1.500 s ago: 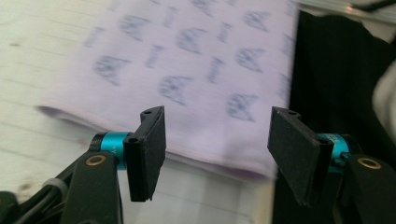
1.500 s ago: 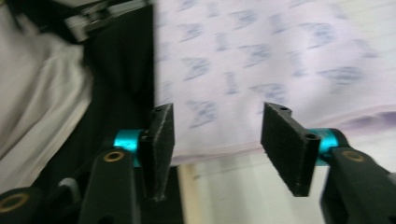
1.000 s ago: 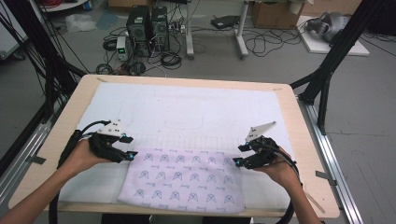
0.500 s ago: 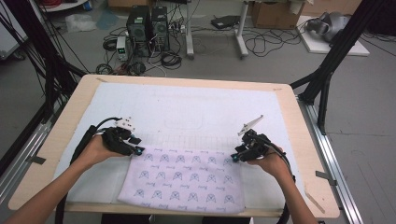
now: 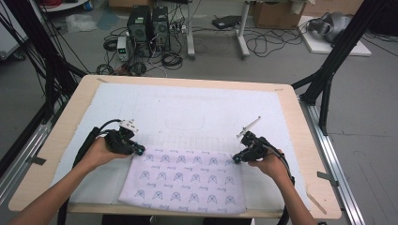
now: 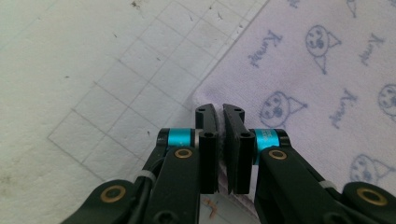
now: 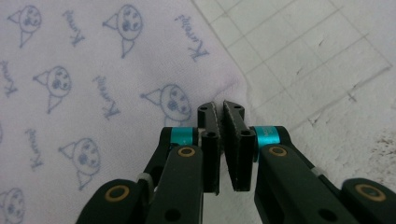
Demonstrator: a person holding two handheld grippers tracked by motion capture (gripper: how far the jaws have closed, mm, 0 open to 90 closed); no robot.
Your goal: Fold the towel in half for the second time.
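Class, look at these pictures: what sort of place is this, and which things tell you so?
Most likely a lab or workshop set up for recording. Computer towers and loose cables lie on the bare floor, and a black metal frame stands around the wooden table.

High view: fixed overhead cam on the person's side, looks forward and down over the whole table (image 5: 300, 140), floor clutter beyond; far off. Left gripper view: rides the left gripper (image 6: 219, 114), looks along its jaws, very close to the cloth (image 6: 327, 79) corner and gridded mat (image 6: 116, 107). Right gripper view: same setup on the right gripper (image 7: 219, 109), close on the opposite far cloth corner. All three views share the printed cloth's far edge on the mat.
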